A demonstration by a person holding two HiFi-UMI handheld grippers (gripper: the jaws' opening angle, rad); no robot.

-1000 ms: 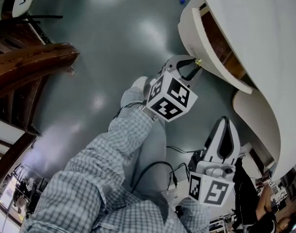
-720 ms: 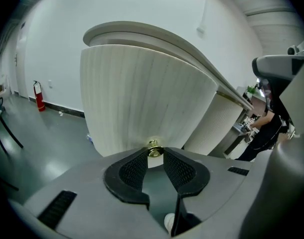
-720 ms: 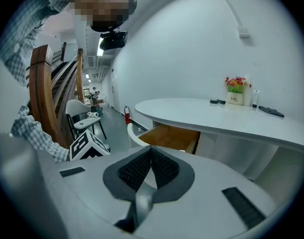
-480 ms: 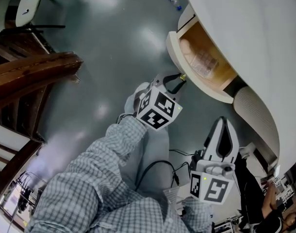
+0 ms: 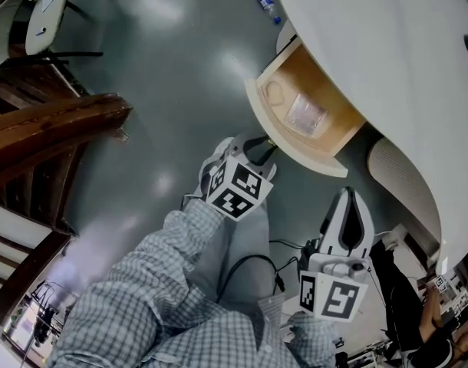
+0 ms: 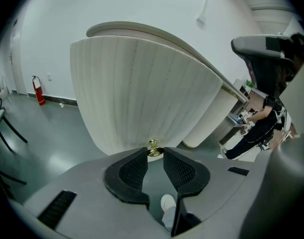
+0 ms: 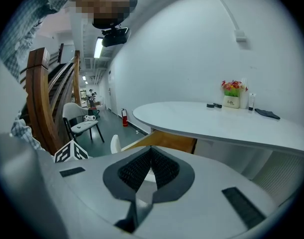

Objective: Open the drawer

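While the person leans over it, the drawer (image 5: pixel 330 131) stands well out from under the rim of the white bench (image 5: pixel 387 52), with its pale wooden inside open to view from above. A clear packet (image 5: pixel 305 113) lies on the drawer's bottom, near the middle. The drawer front is curved and ribbed, and a small brass knob (image 6: pixel 153 146) sticks out from its lower edge.

The left claw (image 5: pixel 262 146) points down and forward at that front. Its two dark ribbed jaws are pinched on the knob at their very tips, with a gap left between the pads further back. Its marker cube (image 5: pixel 235 187) sits just behind, at the end of a checked sleeve (image 5: pixel 142 282).

The right claw (image 7: pixel 151 149) hangs lower and to the side, well apart from the drawer and below the bench edge. Its jaws are pressed together at the tips with nothing between them.

Below everything is a grey-green glossy floor (image 5: pixel 165 67). A small bottle (image 5: pixel 262 0) lies on it beyond the drawer, and a white chair (image 5: pixel 42 6) stands off in the far corner.
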